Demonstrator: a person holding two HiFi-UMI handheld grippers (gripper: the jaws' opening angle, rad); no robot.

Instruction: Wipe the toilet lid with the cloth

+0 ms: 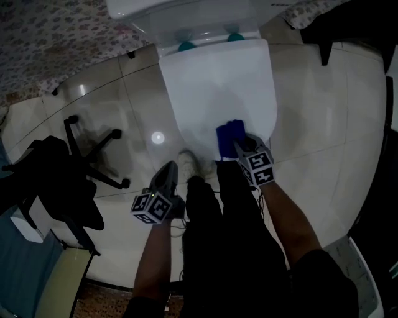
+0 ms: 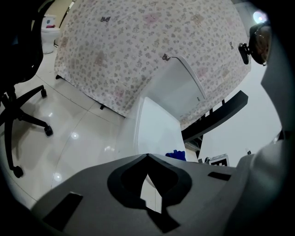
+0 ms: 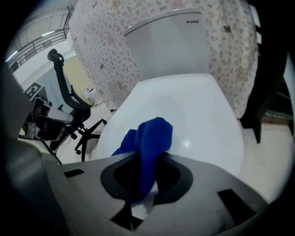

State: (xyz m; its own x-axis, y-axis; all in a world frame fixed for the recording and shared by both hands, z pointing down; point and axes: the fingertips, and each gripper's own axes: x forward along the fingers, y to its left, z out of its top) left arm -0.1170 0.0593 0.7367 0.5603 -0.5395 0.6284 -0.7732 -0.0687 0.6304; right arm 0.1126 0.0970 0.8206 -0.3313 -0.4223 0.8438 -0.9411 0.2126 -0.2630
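At the near end of the toilet lid (image 1: 217,87), the blue cloth (image 1: 231,138) is being pinched by the right tongs (image 1: 239,148); rubbed hard, it could be pulled out. The left tongs (image 1: 168,172) are being held closed, empty.

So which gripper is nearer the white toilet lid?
Right. The right gripper holds a blue cloth over the front of the lid; the left gripper hangs short of it.

Toilet lid (image 1: 217,81) sat center-far, w/ tank (image 1: 174,9) behind it at far edge. Cloth (image 1: 229,136) lay on lid's near edge, pinched in right claw (image 1: 240,145). Left claw (image 1: 169,168) hung left of that & nearer, over floor (image 1: 323,124), off the lid. Office chair (image 1: 56,174) stood well left of toilet.
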